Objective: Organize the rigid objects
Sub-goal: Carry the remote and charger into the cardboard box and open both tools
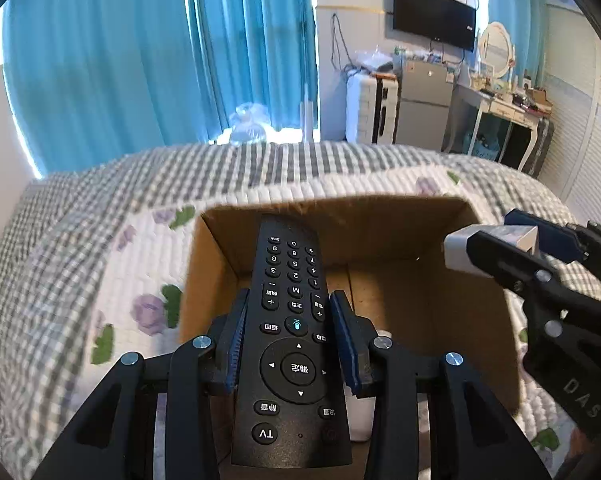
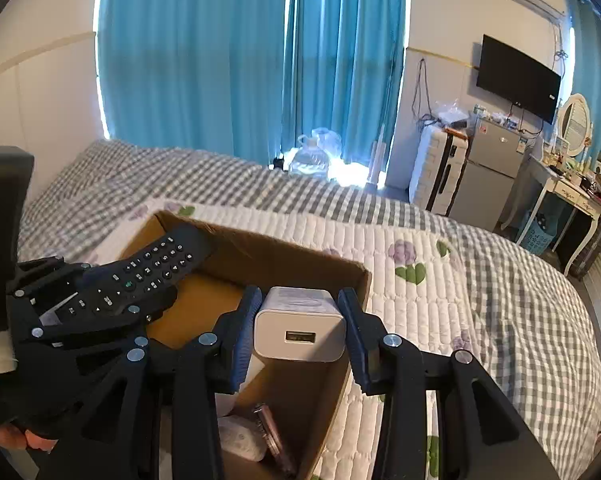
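My left gripper (image 1: pixel 290 308) is shut on a black TV remote (image 1: pixel 290 332) and holds it over the open cardboard box (image 1: pixel 380 220) on the bed. My right gripper (image 2: pixel 298 312) is shut on a white USB charger (image 2: pixel 300 330) above the same box (image 2: pixel 284 250). In the left wrist view the right gripper (image 1: pixel 492 240) with the charger (image 1: pixel 456 250) hangs over the box's right side. In the right wrist view the left gripper (image 2: pixel 100 292) and remote (image 2: pixel 148 276) are at the box's left. Small white and pinkish items (image 2: pixel 256 436) lie inside the box.
The box sits on a bed with a grey checked and floral quilt (image 2: pixel 440 248). Blue curtains (image 2: pixel 240 60) hang behind. A water jug (image 2: pixel 308 156), a white suitcase (image 2: pixel 432 172), a small fridge (image 2: pixel 488 168), a wall TV (image 2: pixel 516 76) and a cluttered dressing table (image 2: pixel 572 188) stand beyond the bed.
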`<state>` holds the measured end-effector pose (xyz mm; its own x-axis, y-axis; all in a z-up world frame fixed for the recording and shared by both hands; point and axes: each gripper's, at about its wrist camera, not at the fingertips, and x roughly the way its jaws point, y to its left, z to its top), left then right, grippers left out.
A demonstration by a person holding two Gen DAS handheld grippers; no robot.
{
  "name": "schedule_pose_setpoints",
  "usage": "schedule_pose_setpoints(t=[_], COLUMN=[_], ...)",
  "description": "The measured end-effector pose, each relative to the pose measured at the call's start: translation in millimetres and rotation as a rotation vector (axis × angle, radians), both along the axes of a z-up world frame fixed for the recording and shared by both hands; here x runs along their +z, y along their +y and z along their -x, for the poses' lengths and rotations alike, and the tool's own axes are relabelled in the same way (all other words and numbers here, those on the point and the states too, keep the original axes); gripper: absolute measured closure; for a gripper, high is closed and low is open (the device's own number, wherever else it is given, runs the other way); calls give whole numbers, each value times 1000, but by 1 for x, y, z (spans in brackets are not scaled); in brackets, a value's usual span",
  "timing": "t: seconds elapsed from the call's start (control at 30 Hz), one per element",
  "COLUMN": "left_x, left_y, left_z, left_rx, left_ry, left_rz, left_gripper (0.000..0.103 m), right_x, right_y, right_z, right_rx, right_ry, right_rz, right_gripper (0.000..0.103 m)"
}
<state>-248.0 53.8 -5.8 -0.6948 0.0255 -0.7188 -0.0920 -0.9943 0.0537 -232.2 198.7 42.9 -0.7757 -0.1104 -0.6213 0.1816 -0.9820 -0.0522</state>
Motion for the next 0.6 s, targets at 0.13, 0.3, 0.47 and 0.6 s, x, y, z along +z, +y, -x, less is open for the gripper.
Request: schedule_pose_setpoints(t=[0.13, 0.3, 0.47, 0.6], left_x=[-18, -28, -17, -5], left_y=[0, 3, 7, 0], left_z=[7, 5, -6, -18], left_rx=[-8, -15, -53, -47], left_ry=[-26, -26, -5, -3], left_rz=[5, 25, 37, 11], left_gripper=[64, 67, 66, 66], right_x=[-11, -16, -13, -4], right_y=[-2, 0, 1, 2], right_z=[8, 12, 5, -3], right_rx=[8, 15, 7, -7], right_ry=[-21, -31, -31, -26], right_rz=[-14, -7, -1, 16], right_gripper=[64, 64, 64, 64])
